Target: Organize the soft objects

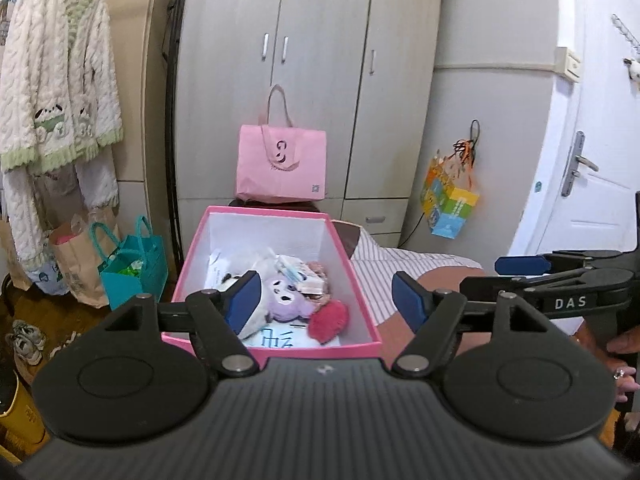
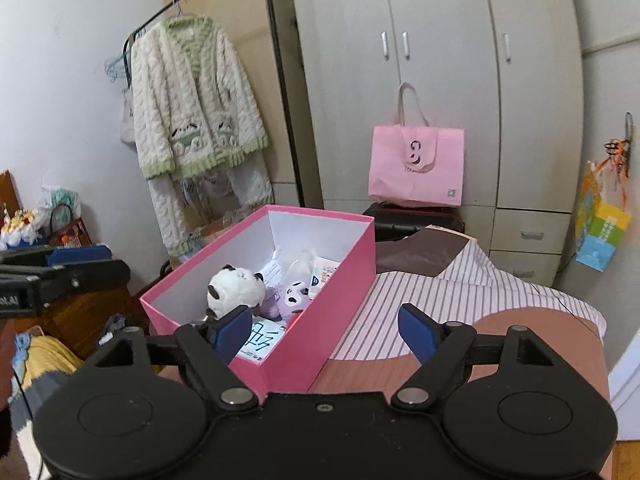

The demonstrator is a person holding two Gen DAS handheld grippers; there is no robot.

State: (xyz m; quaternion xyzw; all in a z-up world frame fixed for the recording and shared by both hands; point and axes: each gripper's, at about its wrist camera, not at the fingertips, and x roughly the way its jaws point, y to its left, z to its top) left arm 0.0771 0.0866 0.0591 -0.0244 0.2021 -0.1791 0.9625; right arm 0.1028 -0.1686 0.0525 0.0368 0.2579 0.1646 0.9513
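Two claws: both are in view, each empty and raised short of the pink box, with nothing between the pads
Left claw (image 1: 326, 300): jaws stand wide; blue pads clear of all objects; it points down and forward over the near edge of the pink box (image 1: 276, 220)
White panda plush (image 2: 236, 290): lies at the near left of the box interior, against the left wall
Purple plush (image 1: 286, 296): lies mid-box, just beside the white panda plush, touching it as far as can be told
Red fuzzy item (image 1: 330, 318): lies at the near right corner of the box floor, just beside the purple plush
Packets and papers (image 2: 324, 274): lie behind the plush toys, toward the far wall
Striped shirt (image 2: 460, 292): spread flat outside the box, to its right, on the brown surface; it touches the box's right wall
Right claw (image 2: 326, 334): jaws stand wide; its left pad hangs over the near box corner, its right pad over the striped shirt
Step in hand: judged to be a pause between placements; soft toys already sit in the box, and the shirt is not yet dealt with
Next move: likely the striped shirt; it calls for lowering a claw to a hem or collar edge, pinching one layer of cloth, and using the second claw to fold or lift
Caution: loose cloth may drag against the light box and shift it
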